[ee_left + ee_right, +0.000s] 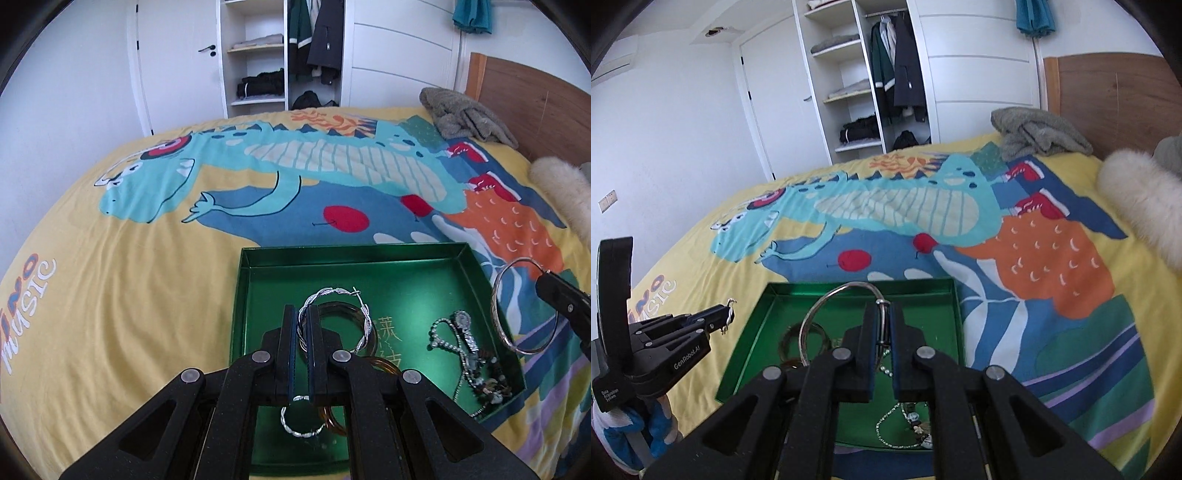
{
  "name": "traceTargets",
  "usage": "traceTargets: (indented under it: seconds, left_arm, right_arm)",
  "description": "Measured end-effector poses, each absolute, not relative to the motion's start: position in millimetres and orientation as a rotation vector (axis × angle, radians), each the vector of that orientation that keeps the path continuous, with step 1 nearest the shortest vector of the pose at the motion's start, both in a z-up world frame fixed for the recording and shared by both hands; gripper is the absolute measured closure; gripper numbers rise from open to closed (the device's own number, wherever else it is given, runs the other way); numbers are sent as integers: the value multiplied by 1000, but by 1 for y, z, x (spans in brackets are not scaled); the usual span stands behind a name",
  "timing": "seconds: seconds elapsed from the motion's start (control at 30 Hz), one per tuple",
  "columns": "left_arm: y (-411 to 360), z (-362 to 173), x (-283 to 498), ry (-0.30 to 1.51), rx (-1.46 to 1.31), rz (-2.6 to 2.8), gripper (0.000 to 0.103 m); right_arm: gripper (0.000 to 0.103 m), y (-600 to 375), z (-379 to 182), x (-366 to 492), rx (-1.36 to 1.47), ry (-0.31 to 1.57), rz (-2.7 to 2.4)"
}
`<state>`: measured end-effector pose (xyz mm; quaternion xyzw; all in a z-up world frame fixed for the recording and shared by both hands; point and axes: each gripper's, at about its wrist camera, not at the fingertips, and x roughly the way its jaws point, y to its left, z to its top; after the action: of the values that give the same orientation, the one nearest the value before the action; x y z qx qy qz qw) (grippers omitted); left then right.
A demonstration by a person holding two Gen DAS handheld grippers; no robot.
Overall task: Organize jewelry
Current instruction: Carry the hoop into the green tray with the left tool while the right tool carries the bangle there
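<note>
A green tray [373, 254] lies on the bed, also in the right wrist view [857, 288]. My left gripper [302, 314] is shut on a twisted silver hoop [364, 314], held above the tray; it shows at the left of the right wrist view [726, 317]. My right gripper [882, 314] is shut on a plain silver bangle [827, 301] above the tray; the bangle [496, 317] hangs at the tray's right edge in the left wrist view. In the tray lie amber rings [384, 363], a small silver ring [299, 430] and a tangle of watch, chains and beads [469, 350].
The bedspread [147, 277] is yellow with a dinosaur print. A grey garment [465, 114] and a white furry cushion [565, 192] lie by the wooden headboard [535, 96]. An open wardrobe [280, 55] stands beyond the bed.
</note>
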<state>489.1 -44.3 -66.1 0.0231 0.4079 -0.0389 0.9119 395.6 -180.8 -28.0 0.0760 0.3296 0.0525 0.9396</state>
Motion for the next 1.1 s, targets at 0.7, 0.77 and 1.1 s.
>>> traceTargets:
  seconds: [0.7,0.77,1.1]
  left_arm:
    - [-56,-125,545,931,77,-41,98]
    - [-55,-124,545,931,67,-46,98]
    - [-48,-115,539,936,20,-92,76]
  right_arm:
    - [96,-177,-141,461,158,929,101]
    - [96,-179,-142,461,165,930,97]
    - [63,-183,-128,456,171,909,109]
